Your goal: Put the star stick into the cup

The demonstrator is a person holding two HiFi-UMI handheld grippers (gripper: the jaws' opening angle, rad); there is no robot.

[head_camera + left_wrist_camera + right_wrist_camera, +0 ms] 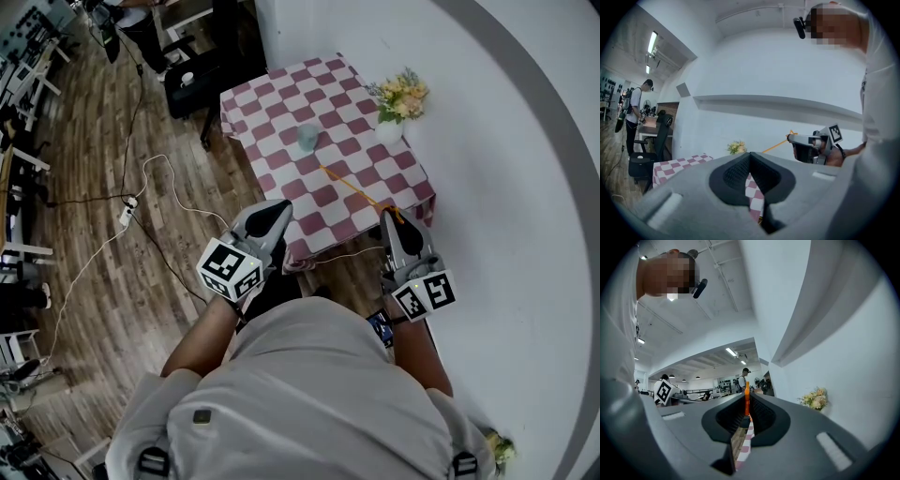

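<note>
While the right gripper (pixel 390 217) clamps its jaws on the near end of the orange star stick (pixel 352 187), the stick reaches over the checked table (pixel 281 94) toward the pale cup (pixel 307 137), its far tip short of the cup; the left gripper (pixel 279 212) hangs at the table's near edge, jaws together on nothing; a vase of flowers (pixel 398 101) stands far right

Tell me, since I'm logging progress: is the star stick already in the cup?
No, the star stick is clamped in the right gripper, and its far end lies outside the cup.
</note>
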